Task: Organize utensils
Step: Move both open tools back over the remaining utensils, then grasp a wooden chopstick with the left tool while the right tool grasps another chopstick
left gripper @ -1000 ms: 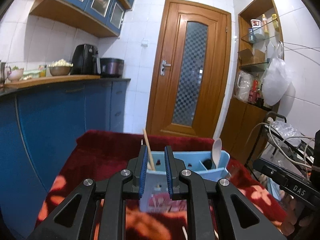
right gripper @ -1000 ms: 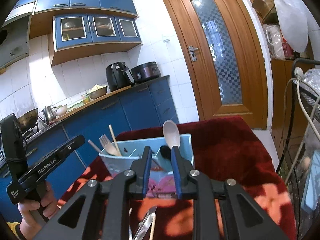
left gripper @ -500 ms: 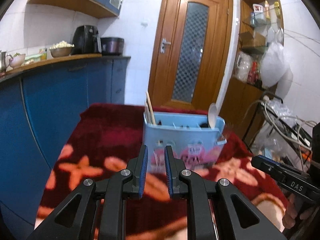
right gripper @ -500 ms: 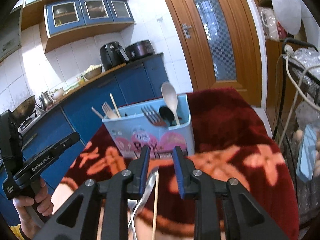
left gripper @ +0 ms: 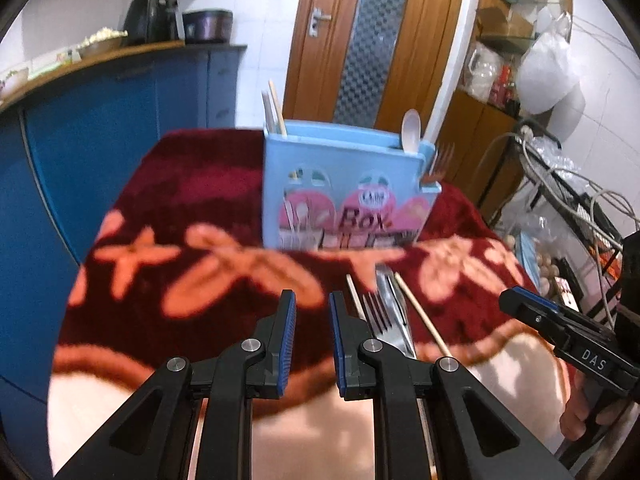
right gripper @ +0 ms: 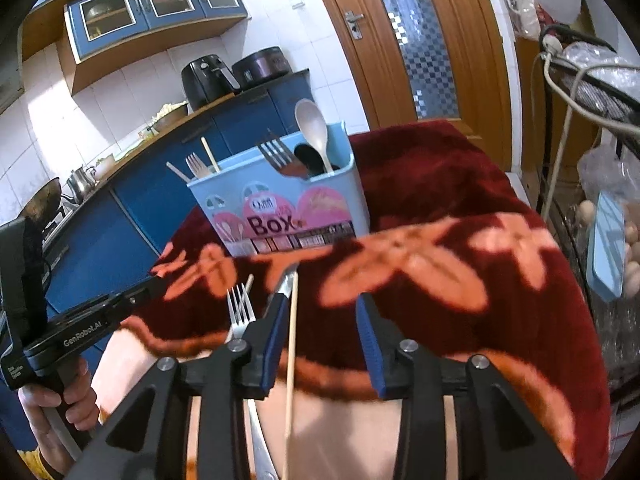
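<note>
Blue-padded and bare, the right gripper (right gripper: 322, 334) has just been opening; its jaws stand apart above the near edge of the desk (right gripper: 460, 240), clamped on nothing, with a chopstick (right gripper: 291, 344) lying between them on the cloth. Both views now look down at the loose utensils, where a second ago they looked at the door, so a pick-up looks to be next. The left gripper (left gripper: 312, 336) hangs with its jaws close together and nothing in them, just left of a metal fork (left gripper: 378, 314) and a second chopstick (left gripper: 420, 314). The blue utensil box (right gripper: 288, 204) stands toward the far edge and already holds a spoon (right gripper: 314, 132) and forks. Motion blur smears the cloth, and the gripper bodies cover the loose utensils' near ends.
</note>
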Demonstrator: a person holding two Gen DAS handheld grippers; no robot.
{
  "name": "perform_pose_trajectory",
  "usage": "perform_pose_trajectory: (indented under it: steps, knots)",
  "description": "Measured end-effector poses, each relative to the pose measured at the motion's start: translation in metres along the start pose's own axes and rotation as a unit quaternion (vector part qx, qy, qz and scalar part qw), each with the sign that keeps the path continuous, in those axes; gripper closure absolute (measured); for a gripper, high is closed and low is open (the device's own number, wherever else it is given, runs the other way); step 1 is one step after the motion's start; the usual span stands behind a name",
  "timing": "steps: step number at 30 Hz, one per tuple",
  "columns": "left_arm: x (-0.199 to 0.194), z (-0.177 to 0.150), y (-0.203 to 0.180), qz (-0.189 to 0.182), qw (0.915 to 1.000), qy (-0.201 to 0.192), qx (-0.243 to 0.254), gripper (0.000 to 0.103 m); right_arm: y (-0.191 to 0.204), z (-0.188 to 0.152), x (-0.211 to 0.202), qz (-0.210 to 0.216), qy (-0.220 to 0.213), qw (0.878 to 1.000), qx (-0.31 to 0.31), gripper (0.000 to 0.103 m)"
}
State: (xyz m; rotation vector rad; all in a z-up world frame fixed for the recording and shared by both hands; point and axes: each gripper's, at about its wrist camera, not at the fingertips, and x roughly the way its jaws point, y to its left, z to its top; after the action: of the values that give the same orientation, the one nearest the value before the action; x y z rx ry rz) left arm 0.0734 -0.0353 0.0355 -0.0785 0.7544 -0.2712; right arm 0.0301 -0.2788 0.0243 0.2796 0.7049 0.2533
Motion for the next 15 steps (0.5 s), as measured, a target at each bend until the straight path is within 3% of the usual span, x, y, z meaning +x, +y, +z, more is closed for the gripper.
perform_pose_trajectory:
  steps: [15]
  knots:
    - [0.034,-0.019,-0.012,-0.037,0.9939,0.101,-0.024,0.086,-0.028,-0.019,0.000,-0.003,0.023,0.999,0.035,0.060]
